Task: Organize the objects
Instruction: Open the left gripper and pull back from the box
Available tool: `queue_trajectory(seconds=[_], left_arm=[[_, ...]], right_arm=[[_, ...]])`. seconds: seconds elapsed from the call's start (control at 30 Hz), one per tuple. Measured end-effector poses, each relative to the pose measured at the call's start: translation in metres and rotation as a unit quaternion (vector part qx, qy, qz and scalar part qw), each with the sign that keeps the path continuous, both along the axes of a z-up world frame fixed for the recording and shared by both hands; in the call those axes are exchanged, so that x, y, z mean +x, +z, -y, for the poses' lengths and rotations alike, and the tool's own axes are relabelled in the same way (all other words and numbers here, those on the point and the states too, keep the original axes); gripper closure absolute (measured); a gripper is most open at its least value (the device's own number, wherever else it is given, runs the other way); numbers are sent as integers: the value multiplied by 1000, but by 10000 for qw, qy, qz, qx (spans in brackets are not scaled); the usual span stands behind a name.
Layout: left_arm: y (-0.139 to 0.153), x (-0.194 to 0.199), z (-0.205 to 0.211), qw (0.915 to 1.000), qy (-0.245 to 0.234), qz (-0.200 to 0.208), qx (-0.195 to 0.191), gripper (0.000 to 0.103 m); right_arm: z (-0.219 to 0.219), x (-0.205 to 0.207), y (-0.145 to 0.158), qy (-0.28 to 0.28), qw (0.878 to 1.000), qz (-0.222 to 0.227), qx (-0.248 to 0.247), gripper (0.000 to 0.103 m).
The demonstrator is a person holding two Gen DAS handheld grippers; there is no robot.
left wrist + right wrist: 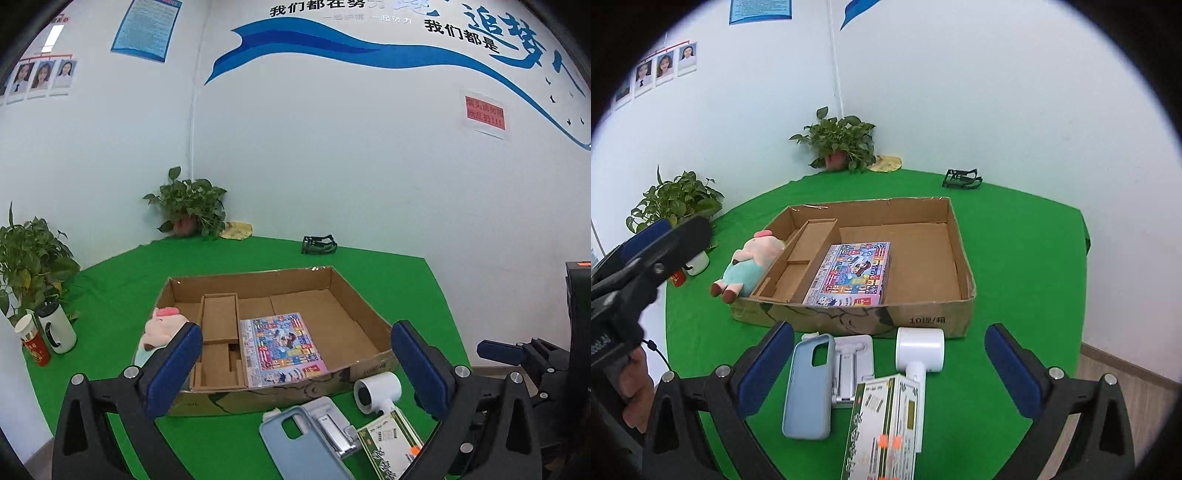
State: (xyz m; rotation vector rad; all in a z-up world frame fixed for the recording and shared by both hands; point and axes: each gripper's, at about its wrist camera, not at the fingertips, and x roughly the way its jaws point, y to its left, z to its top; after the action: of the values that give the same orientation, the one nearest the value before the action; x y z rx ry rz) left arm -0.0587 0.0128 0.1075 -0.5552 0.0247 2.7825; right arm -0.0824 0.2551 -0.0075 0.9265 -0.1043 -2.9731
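Left gripper (295,373) and right gripper (888,373): jaws spread wide, nothing between the pads. Shallow brown cardboard tray (934,317) sits mid-desk on green cloth (1015,258); colourful flat printed box (855,273) lies inside. Pink-and-teal plush pig (750,266) leans against the tray's left wall. Grey-blue phone case (809,387), white cylindrical device (919,349) and green-white carton (882,424) lie along the near desk edge.

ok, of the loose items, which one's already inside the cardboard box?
The colourful printed box, lying flat on the cardboard box floor. The phone case, stand, white dryer and green carton lie in front; the plush outside.
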Motion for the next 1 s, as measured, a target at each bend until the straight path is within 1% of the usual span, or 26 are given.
queue_trajectory(seconds=[0.13, 0.23, 0.3, 0.5, 0.67, 0.77, 0.83, 0.9, 0.93, 1.0], left_arm=[[-6, 3, -5, 9996, -8, 247, 123, 0], [-6, 7, -3, 9995, -8, 279, 162, 0], [-6, 9, -1, 9994, 87, 291, 142, 0], [-17, 5, 4, 9983, 185, 529, 170, 0], [-26, 1, 7, 9973, 148, 670, 253, 1], [-35, -2, 7, 9955, 47, 893, 301, 1], [-45, -5, 6, 9927, -103, 1156, 328, 1], [-60, -7, 3, 9872, -359, 1506, 371, 1], [-70, -9, 2, 9829, -506, 1722, 420, 1], [-91, -12, -3, 9697, -837, 2217, 589, 1]], right_arm=[[0, 9, 1, 62, 10000, -15, 24, 0], [1, 16, 1, 59, 10000, -44, 51, 0], [2, 20, 1, 51, 9999, -91, 97, 0], [5, 28, 3, 61, 9994, -217, 249, 0], [-1, 30, 0, 198, 9996, -209, 30, 0], [-7, 36, -5, 312, 9990, -258, -180, 0], [-14, 44, -15, 350, 9987, -180, -313, 0], [-18, 49, -25, 321, 9990, -12, -314, 0], [-19, 54, -34, 327, 9988, 136, -330, 0], [-17, 60, -47, 380, 9977, 414, -368, 0]])
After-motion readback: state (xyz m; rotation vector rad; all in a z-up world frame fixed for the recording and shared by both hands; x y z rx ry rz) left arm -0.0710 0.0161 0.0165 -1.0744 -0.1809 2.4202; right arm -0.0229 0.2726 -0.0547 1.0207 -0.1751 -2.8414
